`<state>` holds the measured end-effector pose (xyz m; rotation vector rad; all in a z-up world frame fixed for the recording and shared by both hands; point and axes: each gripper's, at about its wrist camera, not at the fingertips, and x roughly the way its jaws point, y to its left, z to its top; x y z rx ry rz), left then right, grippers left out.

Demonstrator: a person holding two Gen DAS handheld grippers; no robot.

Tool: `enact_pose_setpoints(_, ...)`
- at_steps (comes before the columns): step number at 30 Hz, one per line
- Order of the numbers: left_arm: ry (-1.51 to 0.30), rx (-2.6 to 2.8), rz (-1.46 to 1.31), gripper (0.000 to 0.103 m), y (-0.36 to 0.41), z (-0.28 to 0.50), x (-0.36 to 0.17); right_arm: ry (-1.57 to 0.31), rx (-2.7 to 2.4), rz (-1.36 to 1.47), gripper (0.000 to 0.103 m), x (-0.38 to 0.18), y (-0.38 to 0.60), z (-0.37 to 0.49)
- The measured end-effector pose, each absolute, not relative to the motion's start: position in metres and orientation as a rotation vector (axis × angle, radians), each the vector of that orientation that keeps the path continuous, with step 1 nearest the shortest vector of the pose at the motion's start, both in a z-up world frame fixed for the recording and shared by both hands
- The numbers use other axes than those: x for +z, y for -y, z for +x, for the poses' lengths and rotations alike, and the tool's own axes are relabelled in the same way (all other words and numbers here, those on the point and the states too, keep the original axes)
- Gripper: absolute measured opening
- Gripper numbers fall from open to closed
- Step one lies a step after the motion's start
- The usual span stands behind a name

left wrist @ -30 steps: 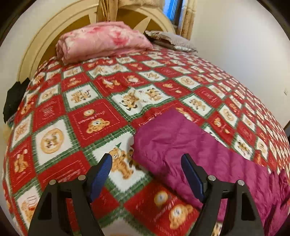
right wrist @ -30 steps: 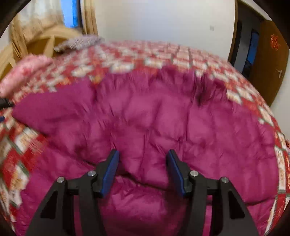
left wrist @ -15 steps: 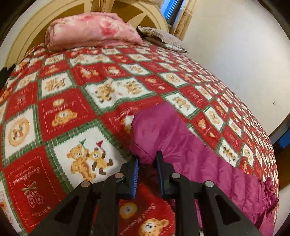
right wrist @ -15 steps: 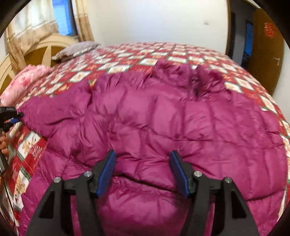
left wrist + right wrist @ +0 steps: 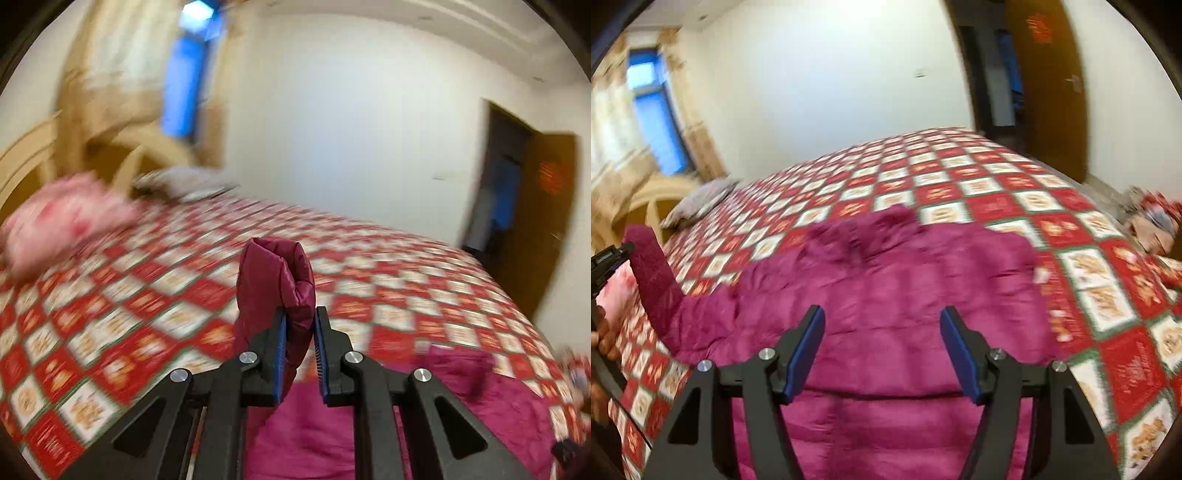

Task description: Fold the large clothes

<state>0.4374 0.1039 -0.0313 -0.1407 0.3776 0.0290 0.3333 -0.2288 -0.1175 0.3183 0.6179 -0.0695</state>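
Now | left tool (image 5: 299,328) pinching magenta puffer jacket (image 5: 905,295) sleeve (image 5: 275,280) upright | right tool (image 5: 882,332) wide, holding nothing

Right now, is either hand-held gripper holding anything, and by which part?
Left hand-held gripper is shut on the magenta puffer jacket, pinching its sleeve end, lifted off the bed. Right hand-held gripper is open, holding nothing.

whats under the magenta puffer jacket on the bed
The jacket lies on the red-and-white teddy-bear bedspread, which shows all around it. The left gripper holds its sleeve lifted. Whatever lies beneath the body is covered.
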Motion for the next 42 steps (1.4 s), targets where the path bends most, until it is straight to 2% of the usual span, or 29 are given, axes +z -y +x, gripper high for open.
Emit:
enact_pose_setpoints(4,-0.311,-0.173,-0.008,0.014,-0.013,0.423,-0.019,-0.599,-0.147,0.369,0.068,-0.115,0.265,0.316)
enact_pose_setpoints(7,-0.305,-0.280,0.075,0.014,0.048,0.414,-0.032,-0.593,-0.204,0.421,0.068,-0.120,0.291,0.303)
enact_pose_setpoints(11,-0.354,-0.410,0.128,0.014,0.112,0.404,-0.065,-0.614,-0.234,0.476,0.068,-0.128,0.319,0.289)
enact_pose_setpoints(18,-0.523,-0.545,0.220,0.016,0.173,0.393,-0.128,-0.627,-0.250,0.488,0.068,-0.137,0.335,0.278)
enact_pose_setpoints(20,-0.662,-0.631,0.210,0.026,0.177,0.395,-0.145,-0.633,-0.243,0.498,0.071,-0.139,0.338,0.278)
enact_pose_setpoints(23,-0.742,-0.709,0.151,0.030,0.166,0.385,-0.157,-0.621,-0.232,0.513,0.071,-0.136,0.342,0.282)
enact_pose_setpoints(27,-0.768,-0.675,0.124,0.058,0.134,0.367,-0.156,-0.609,-0.185,0.522,0.072,-0.125,0.339,0.295)
enact_pose_setpoints(28,-0.754,-0.658,0.120,0.066,0.123,0.361,-0.152,-0.610,-0.164,0.525,0.076,-0.123,0.336,0.300)
enact_pose_setpoints(29,-0.738,-0.634,0.114,0.070,0.111,0.354,-0.148,-0.615,-0.135,0.528,0.083,-0.121,0.330,0.307)
enact_pose_setpoints(30,-0.721,-0.608,0.106,0.073,0.098,0.349,-0.144,-0.622,-0.101,0.530,0.086,-0.120,0.323,0.317)
enact_pose_setpoints(32,-0.695,-0.544,0.092,0.074,0.078,0.347,-0.137,-0.628,-0.054,0.508,0.090,-0.120,0.305,0.335)
enact_pose_setpoints(35,-0.683,-0.458,0.092,0.075,0.055,0.360,-0.130,-0.713,0.012,0.431,0.091,-0.134,0.274,0.376)
enact_pose_setpoints(36,-0.677,-0.417,0.102,0.075,0.048,0.364,-0.126,-0.751,0.023,0.405,0.089,-0.143,0.264,0.388)
enact_pose_setpoints(37,-0.669,-0.381,0.107,0.075,0.041,0.369,-0.123,-0.805,0.036,0.362,0.077,-0.155,0.252,0.404)
enact_pose_setpoints(38,-0.659,-0.336,0.107,0.075,0.033,0.374,-0.119,-0.843,0.034,0.323,0.051,-0.164,0.244,0.413)
enact_pose_setpoints(39,-0.651,-0.307,0.101,0.075,0.027,0.378,-0.117,-0.884,0.014,0.271,0.038,-0.173,0.236,0.423)
enact_pose_setpoints(41,-0.632,-0.257,0.082,0.075,0.016,0.392,-0.109,-0.909,-0.025,0.198,0.027,-0.183,0.228,0.427)
enact_pose_setpoints(42,-0.625,-0.237,0.076,0.075,0.011,0.398,-0.106,-0.890,-0.053,0.188,0.025,-0.180,0.228,0.422)
